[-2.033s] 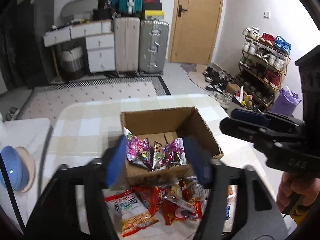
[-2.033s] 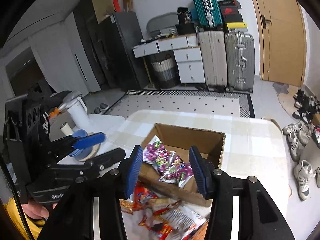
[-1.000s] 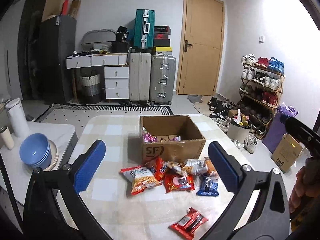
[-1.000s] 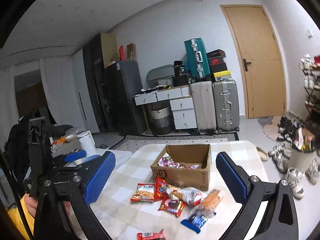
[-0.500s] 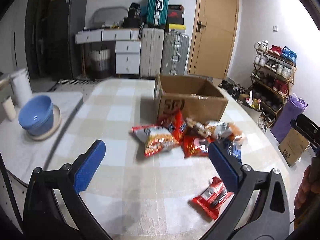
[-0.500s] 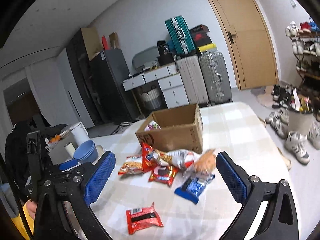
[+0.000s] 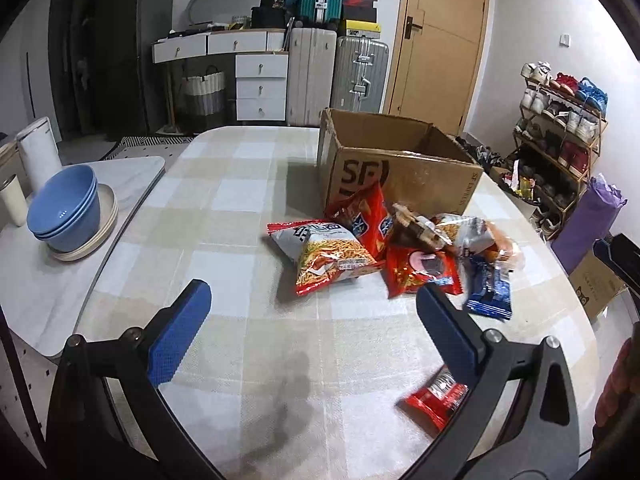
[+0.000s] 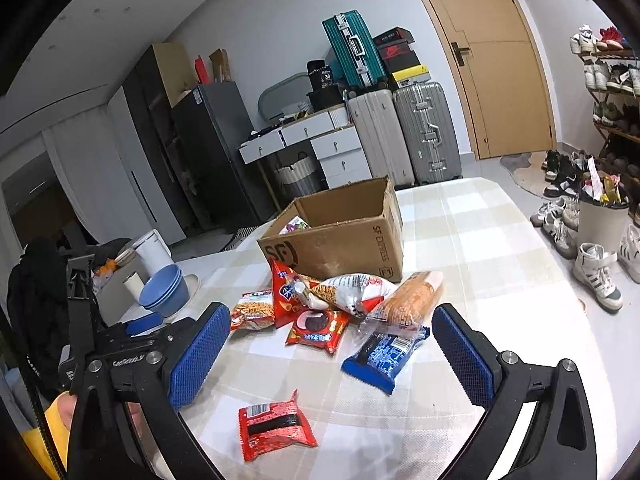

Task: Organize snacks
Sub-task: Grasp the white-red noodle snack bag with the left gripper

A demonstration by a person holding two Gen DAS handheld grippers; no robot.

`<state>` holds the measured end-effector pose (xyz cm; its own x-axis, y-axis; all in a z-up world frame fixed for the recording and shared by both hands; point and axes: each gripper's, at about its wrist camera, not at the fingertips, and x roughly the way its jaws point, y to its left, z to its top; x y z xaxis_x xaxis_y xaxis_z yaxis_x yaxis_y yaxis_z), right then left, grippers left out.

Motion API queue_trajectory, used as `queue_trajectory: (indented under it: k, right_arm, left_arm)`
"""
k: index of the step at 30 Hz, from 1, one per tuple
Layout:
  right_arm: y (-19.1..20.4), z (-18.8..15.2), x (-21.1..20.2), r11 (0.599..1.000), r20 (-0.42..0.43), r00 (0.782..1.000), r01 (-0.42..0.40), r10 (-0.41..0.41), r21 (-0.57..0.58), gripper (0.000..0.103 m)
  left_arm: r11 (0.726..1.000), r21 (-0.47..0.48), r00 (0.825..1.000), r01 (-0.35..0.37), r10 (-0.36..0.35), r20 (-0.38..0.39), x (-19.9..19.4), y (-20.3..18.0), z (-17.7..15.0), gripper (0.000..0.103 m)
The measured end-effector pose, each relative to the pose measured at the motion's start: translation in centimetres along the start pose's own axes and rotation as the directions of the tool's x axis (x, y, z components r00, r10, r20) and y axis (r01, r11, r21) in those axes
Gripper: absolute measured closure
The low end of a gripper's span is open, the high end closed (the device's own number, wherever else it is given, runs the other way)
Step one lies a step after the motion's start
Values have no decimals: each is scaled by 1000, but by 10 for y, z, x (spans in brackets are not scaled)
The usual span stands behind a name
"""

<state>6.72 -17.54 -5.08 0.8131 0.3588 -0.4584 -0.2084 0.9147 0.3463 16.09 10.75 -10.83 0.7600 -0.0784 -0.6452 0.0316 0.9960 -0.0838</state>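
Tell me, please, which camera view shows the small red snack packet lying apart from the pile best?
The right wrist view: the small red snack packet lies whole and unobstructed on the table. In the left wrist view, the left hand-held gripper's finger hides part of it.

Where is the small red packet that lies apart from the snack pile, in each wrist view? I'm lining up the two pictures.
Left wrist view: the small red packet lies low right on the table, partly behind the left tool's right finger.
Right wrist view: the packet lies low centre, nearest the camera, in full view.
Shared landmark: the cardboard box behind the pile.
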Motion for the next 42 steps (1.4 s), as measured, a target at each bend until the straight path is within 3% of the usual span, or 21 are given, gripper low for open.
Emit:
queue_trajectory:
  k: [7, 10, 19, 23, 25, 30, 35, 42]
  right_arm:
    - [-11, -7, 19, 1000, -37, 999, -4, 5, 24, 1]
    - [-17, -9, 27, 1000, -56, 998, 1, 1, 32, 1]
    - [-40, -17, 60, 997, -144, 990, 23, -12, 77, 1]
    - [-46, -19, 70, 995, -165, 986, 27, -11, 91, 1]
    - [-48, -20, 74, 995, -175, 985, 27, -10, 92, 1]
    - [-51, -24, 88, 994, -214, 977, 39, -17, 97, 1]
    - [-57, -31, 99, 990, -267, 964, 56, -20, 128, 1]
    - [-68, -37, 109, 982, -315, 949, 71, -12, 177, 1]
  left_arm:
    - [998, -56, 997, 1, -5, -71, 55, 6, 23, 0]
    - [998, -51, 993, -32, 26, -117, 85, 3, 32, 0]
    - [997, -46, 964, -65, 51, -261, 162, -3, 44, 1]
    - [994, -86, 959, -61, 34, -283, 178, 7, 41, 1]
    - [993, -113, 958, -30, -3, -286, 184, 13, 41, 7]
    - [990, -132, 955, 57, -92, -281, 185, 18, 40, 48]
    - [987, -128, 956, 95, -126, -263, 178, 21, 38, 58]
    - [986, -136, 963, 98, -129, -237, 152, 37, 20, 61]
